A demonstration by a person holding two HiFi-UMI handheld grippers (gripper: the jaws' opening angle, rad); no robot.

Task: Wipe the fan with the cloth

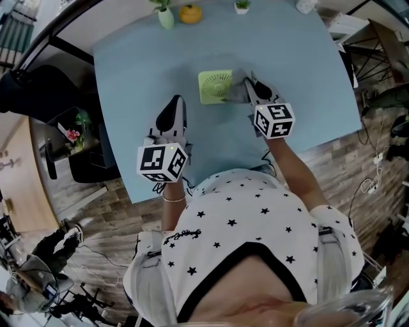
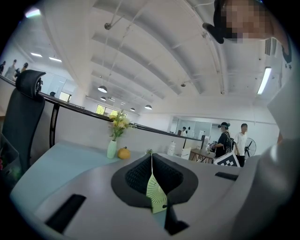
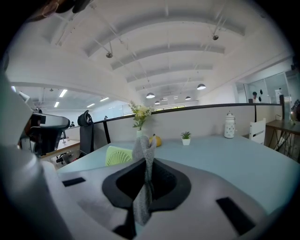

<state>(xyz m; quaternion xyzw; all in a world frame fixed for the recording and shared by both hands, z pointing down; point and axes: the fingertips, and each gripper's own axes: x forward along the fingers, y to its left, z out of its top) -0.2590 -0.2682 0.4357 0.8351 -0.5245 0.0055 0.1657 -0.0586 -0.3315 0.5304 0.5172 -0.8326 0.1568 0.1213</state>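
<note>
Holds both forearms out over the pale blue worktop (image 1: 140,76), a pair of tongs in each hand, the black-and-white marker cubes nearest the body. Points the left tongs (image 1: 176,105) away from the body over the near left part of the worktop, clenched on nothing. Leaves only a thin slit there, with a sliver of the green fan (image 2: 156,193) showing through it from beyond. Reaches further with the right arm, wrist angled inward, so that the right tongs (image 1: 254,86) point forward and slightly left at the fan's right edge. Grasps a grey cloth (image 3: 143,199) in the right tongs, pinched upright along the slit, its free end bunched above the tips and lying just beside or against the fan; contact hard to judge. Finds the fan near the middle of the worktop, ahead of both tongs and apart from the left pair. Squarish body, round ribbed grille turned up and toward the person; flat or tilted back, cannot tell. At the far edge, well apart from the fan: a pale vase (image 1: 165,17) with flowers, a round yellow-orange thing (image 1: 190,13), a small potted plant (image 1: 241,6). Across the star-printed shirt (image 1: 255,217), a line of script lettering, too small to read.
</note>
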